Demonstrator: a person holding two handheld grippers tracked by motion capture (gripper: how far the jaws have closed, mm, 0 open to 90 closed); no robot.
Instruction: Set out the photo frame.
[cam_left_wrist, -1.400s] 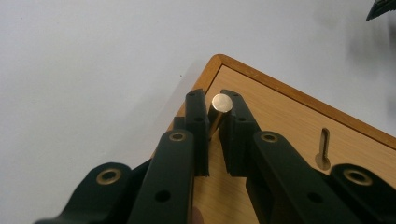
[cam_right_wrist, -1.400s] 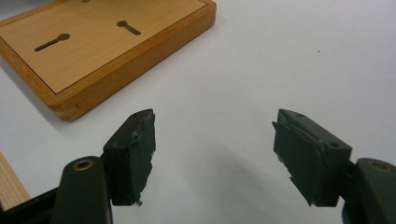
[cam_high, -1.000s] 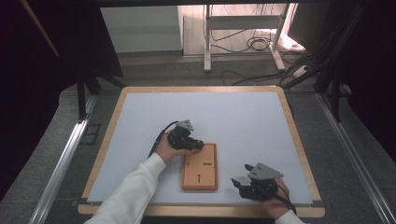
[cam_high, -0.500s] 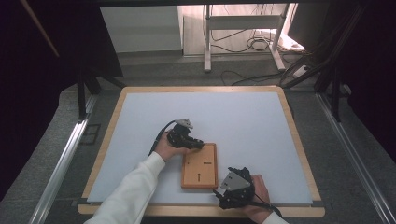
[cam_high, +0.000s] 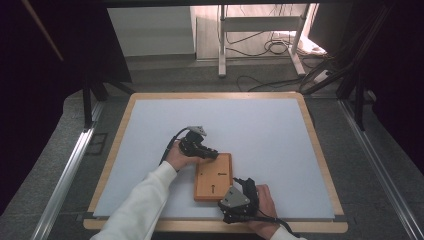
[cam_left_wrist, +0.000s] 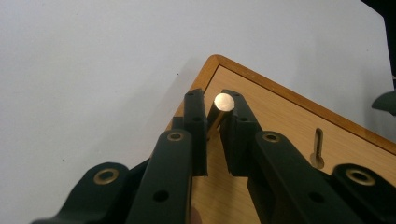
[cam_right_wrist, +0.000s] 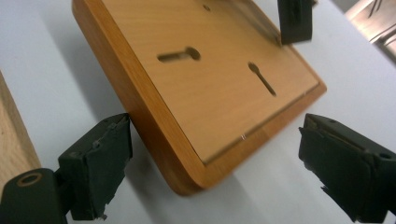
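Note:
A flat wooden board (cam_high: 212, 180) with two keyhole slots (cam_right_wrist: 180, 56) lies on the white mat near the front. My left gripper (cam_high: 215, 155) rests at the board's far left corner. In the left gripper view it (cam_left_wrist: 212, 100) is shut on a short brass pin (cam_left_wrist: 223, 101) held over that corner of the board (cam_left_wrist: 289, 126). My right gripper (cam_high: 242, 184) sits at the board's near right corner. Its jaws have just been opening, and in the right gripper view they (cam_right_wrist: 215, 154) stand wide apart with the corner of the board (cam_right_wrist: 210, 93) between them, pads clear of the wood.
The white mat lies in a wooden table frame (cam_high: 215, 226) whose front edge is close behind my right hand. Metal rails (cam_high: 65, 175) run along both sides. Beyond the table stand a metal frame (cam_high: 260, 30) and loose cables on the floor.
My right gripper has moved left from the front right of the mat to the board's near right corner. The left hand has kept still.

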